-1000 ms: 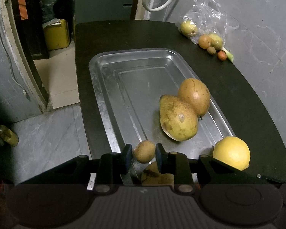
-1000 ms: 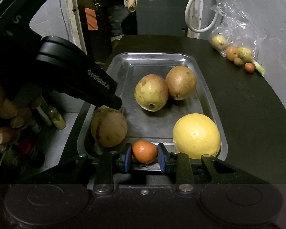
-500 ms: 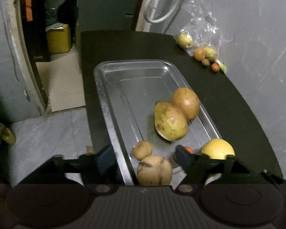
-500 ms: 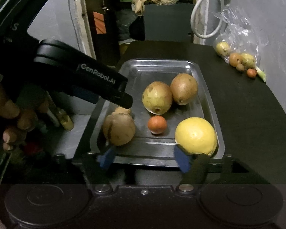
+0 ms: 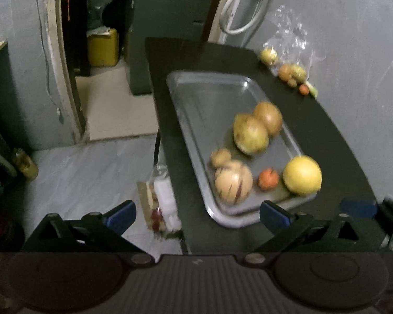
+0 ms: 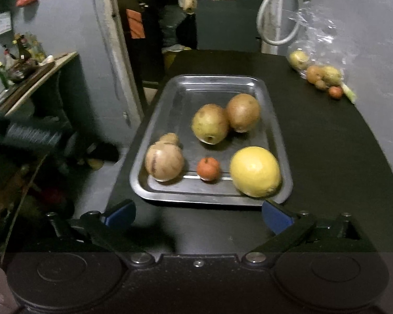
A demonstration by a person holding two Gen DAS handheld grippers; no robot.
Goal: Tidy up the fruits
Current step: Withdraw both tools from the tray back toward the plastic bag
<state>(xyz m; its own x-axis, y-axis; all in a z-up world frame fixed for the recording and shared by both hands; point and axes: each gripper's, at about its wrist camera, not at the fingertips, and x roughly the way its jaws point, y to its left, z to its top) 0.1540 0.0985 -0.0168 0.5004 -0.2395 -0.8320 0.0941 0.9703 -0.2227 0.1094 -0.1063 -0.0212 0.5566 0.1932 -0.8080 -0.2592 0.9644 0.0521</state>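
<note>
No readable writing or brand is seen in either view. The right gripper point(image 6: 198, 213) is held with its blue-padded jaws spread wide and empty just before the near rim of the metal tray point(image 6: 170, 99), in which a yellow citrus point(image 6: 254, 171), a small orange fruit point(image 6: 208, 168) and a striped round fruit point(image 6: 164, 161) are ranged nearest, a small brown fruit point(image 6: 169, 138) and two pears point(image 6: 209, 123) lying beyond. The left gripper point(image 5: 197, 213) is likewise spread wide and empty, the tray lying ahead and to its right on the dark counter point(image 5: 314, 130), where loose fruit beside a plastic bag point(image 5: 292, 43) is seen at the wall.
</note>
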